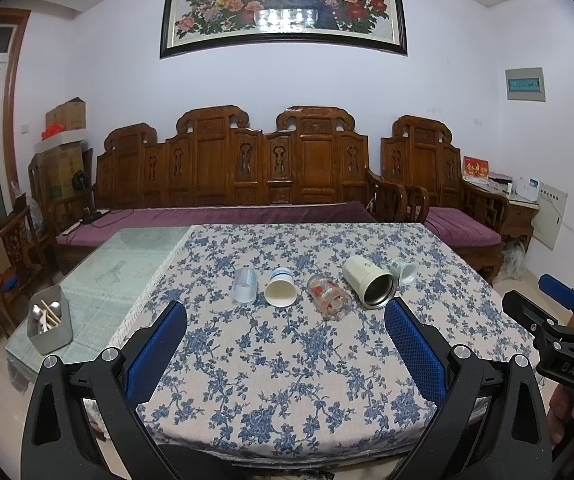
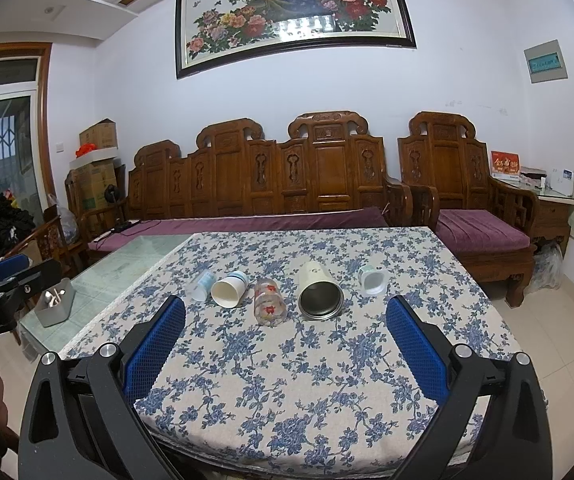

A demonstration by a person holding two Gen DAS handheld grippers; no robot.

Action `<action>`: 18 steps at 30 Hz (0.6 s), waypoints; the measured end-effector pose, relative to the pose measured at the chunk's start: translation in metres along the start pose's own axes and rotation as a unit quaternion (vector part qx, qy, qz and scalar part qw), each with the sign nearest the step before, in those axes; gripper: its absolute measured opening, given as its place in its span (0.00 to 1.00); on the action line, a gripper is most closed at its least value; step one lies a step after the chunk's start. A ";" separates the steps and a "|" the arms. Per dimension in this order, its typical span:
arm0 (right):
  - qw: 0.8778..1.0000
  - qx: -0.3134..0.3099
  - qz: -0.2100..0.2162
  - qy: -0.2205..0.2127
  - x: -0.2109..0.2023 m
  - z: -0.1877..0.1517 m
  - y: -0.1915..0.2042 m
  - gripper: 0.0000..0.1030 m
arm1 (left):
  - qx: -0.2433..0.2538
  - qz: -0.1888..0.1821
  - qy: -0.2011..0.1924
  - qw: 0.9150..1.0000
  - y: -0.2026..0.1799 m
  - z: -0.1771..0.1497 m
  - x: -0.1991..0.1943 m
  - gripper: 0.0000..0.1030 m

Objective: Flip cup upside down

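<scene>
Both tools are hanging low at the bottom of their frames with blue-padded fingers spread wide and gripping nothing: the left tool (image 1: pixel 285 344) and the right tool (image 2: pixel 285 340) are each pointing toward the middle of the desk (image 2: pixel 327 380), which is wearing a blue floral cloth.

Five cups are lying on their sides in a row across the centre of each frame, mouths turned toward the cameras. From frame left they are: a clear plastic cup (image 1: pixel 244 286), a white paper cup (image 1: pixel 281 287) with a blue band, a glass tumbler (image 1: pixel 329 296) printed with red flowers, a cream steel-lined mug (image 1: pixel 369 282), largest of the row, and a small pale green cup (image 1: pixel 403 270) sitting apart at the right end.

At the left edge of the desk, on the bare glass, a grey bin (image 1: pixel 50 326) is holding spoons and chopsticks.

In the left wrist view the right tool is showing at the right edge, with a hand (image 1: pixel 567 420) gripping its handle below.
</scene>
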State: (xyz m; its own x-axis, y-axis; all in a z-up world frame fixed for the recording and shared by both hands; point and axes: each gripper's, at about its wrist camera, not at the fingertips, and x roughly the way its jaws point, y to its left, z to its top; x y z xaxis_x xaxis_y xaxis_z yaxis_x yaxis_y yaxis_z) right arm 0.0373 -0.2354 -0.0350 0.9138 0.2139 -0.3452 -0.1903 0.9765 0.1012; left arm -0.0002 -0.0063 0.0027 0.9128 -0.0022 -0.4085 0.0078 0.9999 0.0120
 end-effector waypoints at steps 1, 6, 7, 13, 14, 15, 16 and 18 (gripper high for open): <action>1.000 0.001 0.001 0.002 0.002 -0.002 -0.001 0.98 | -0.002 -0.001 0.003 1.000 0.000 0.000 0.002 0.92; 1.000 0.004 0.002 0.011 0.012 -0.006 -0.005 0.98 | -0.006 -0.003 0.019 1.000 0.008 -0.006 0.017 0.92; 1.000 0.004 0.002 0.013 0.014 -0.007 -0.006 0.98 | -0.009 -0.004 0.027 1.000 0.011 -0.006 0.024 0.92; 0.999 0.000 0.006 0.032 0.042 -0.013 -0.007 0.98 | -0.008 0.001 0.065 0.998 0.028 -0.011 0.054 0.92; 0.999 -0.002 0.007 0.036 0.049 -0.014 -0.008 0.98 | -0.008 0.002 0.071 0.997 0.030 -0.010 0.059 0.92; 0.999 -0.005 0.008 0.041 0.056 -0.014 -0.007 0.98 | -0.008 0.000 0.080 0.997 0.033 -0.010 0.067 0.92; 0.999 -0.009 0.009 0.046 0.064 -0.016 -0.006 0.98 | -0.009 -0.002 0.087 0.996 0.034 -0.010 0.073 0.92; 0.998 -0.013 0.011 0.053 0.079 -0.017 -0.005 0.98 | -0.011 -0.010 0.099 0.995 0.037 -0.010 0.083 0.92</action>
State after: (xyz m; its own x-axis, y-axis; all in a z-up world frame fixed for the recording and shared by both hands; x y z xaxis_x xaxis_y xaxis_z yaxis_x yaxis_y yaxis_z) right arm 0.1047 -0.2233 -0.0789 0.8663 0.2350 -0.4408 -0.2201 0.9717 0.0855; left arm 0.0721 0.0308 -0.0404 0.8143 -0.0206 -0.5801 0.0138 0.9998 -0.0161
